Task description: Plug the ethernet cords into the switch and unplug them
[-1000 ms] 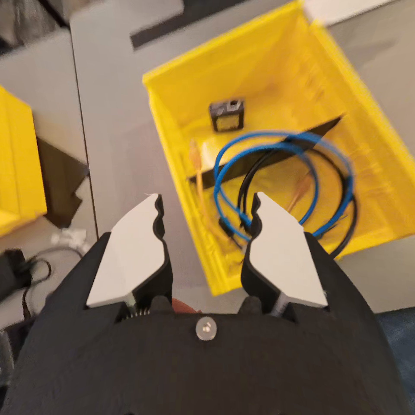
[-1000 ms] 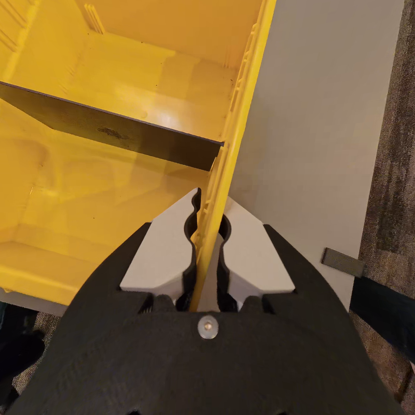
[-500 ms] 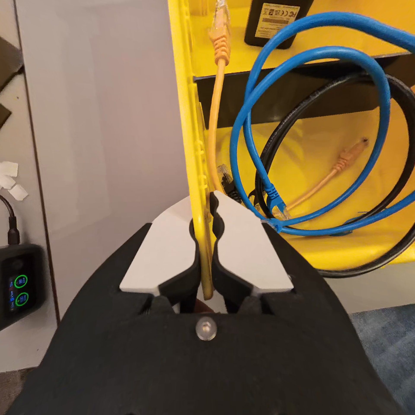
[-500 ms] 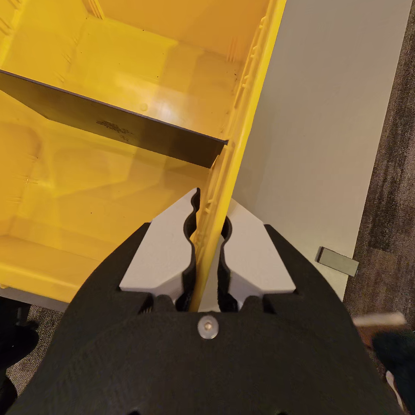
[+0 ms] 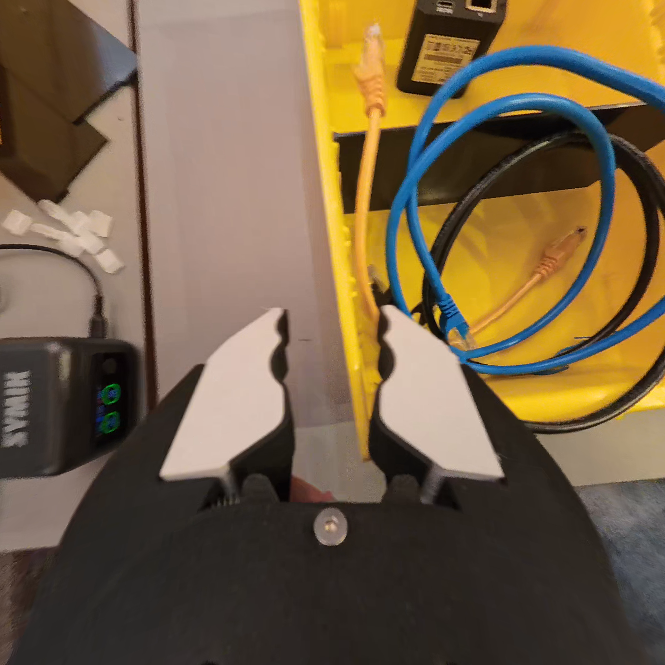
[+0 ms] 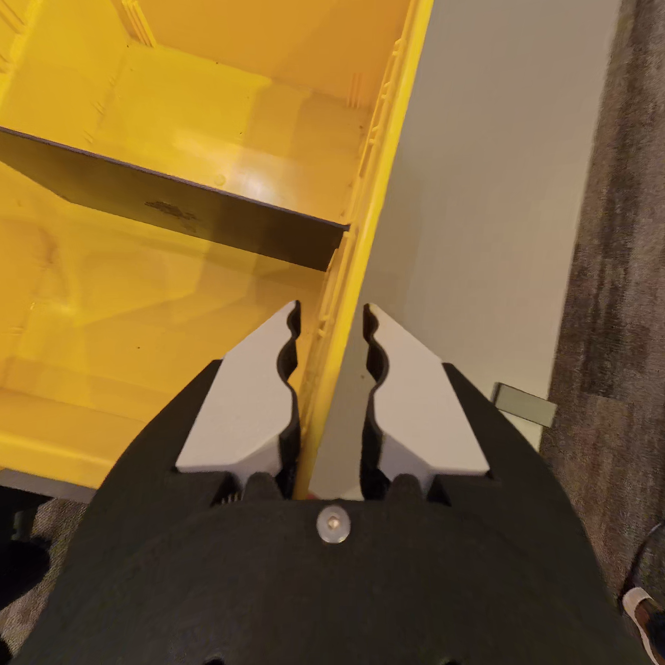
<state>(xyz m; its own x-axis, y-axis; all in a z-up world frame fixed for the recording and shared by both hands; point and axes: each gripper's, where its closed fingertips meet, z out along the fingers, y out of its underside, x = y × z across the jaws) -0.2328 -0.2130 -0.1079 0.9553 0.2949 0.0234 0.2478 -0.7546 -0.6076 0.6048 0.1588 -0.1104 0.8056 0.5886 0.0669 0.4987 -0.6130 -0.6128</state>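
A: Where is the left gripper (image 5: pixel 333 316)?

B: Straddling the left wall of the yellow bin (image 5: pixel 325 201). Its jaws stand apart, and the right finger sits inside, close against the wall. The left finger is outside over the grey table (image 5: pixel 230 162), well clear of the wall.

A: And the right gripper (image 6: pixel 331 306)?

B: Astride the bin's right wall (image 6: pixel 378 151), parted to a narrow gap. The wall runs between the fingers, nearer the inner one; neither finger clearly grips it.

A: The cords?

B: In the near compartment, in front of the black divider (image 5: pixel 467 169). The blue cord (image 5: pixel 608 172) lies in loops, its plug just right of the left gripper's inner finger. The black cord (image 5: pixel 647 201) curls beside it and hangs over the bin's near edge. The orange cord (image 5: pixel 367 201) runs along the left wall and over the divider, one plug in the far compartment, the other lying on the near floor.

A: The switch?

B: A small black box (image 5: pixel 449 43) stands in the far compartment, ports on its top face, nothing plugged in.

A: Anything outside the bin?

B: A dark power bank (image 5: pixel 61 406) with green lights at the left, a cable in it, white scraps (image 5: pixel 72 234) near it. Carpet (image 6: pixel 611 252) shows right of the table
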